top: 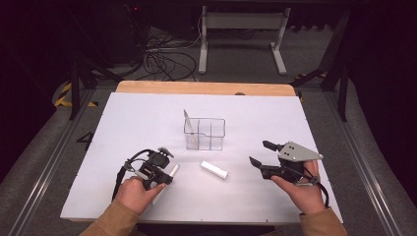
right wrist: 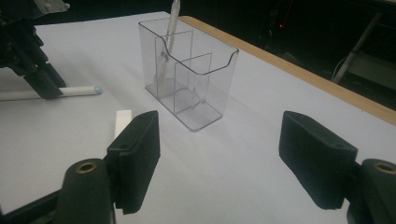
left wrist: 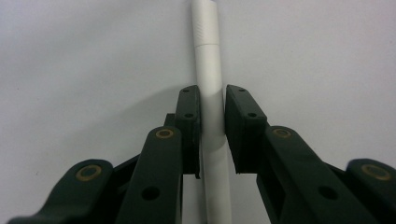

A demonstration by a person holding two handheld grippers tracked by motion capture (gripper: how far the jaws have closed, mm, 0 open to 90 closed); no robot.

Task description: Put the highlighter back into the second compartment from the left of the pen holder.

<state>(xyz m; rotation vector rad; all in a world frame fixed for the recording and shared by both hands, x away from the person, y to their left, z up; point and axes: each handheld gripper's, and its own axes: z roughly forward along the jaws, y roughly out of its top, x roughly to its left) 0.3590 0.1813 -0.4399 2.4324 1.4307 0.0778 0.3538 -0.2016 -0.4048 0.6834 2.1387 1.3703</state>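
Observation:
A white pen [left wrist: 208,60] lies flat on the white table, and my left gripper [left wrist: 212,93] is shut on its barrel, one black pad on each side. From above, that left gripper [top: 166,176] sits at the near left with the pen [top: 173,169] poking out beside it. A clear plastic organizer [top: 205,133] stands mid-table with another pen [top: 188,123] leaning in its left compartment. A small white block [top: 214,169] lies in front of it. My right gripper [top: 259,152] hovers open at the near right, aimed toward the organizer [right wrist: 191,84], with nothing between its fingers [right wrist: 135,158].
The table's wooden far edge [top: 206,88] runs behind the white sheet. In the right gripper view the white block [right wrist: 122,120] lies left of the organizer, and the left gripper [right wrist: 42,84] stands over the pen [right wrist: 77,91] farther left. Cables and a stand's legs lie on the floor beyond.

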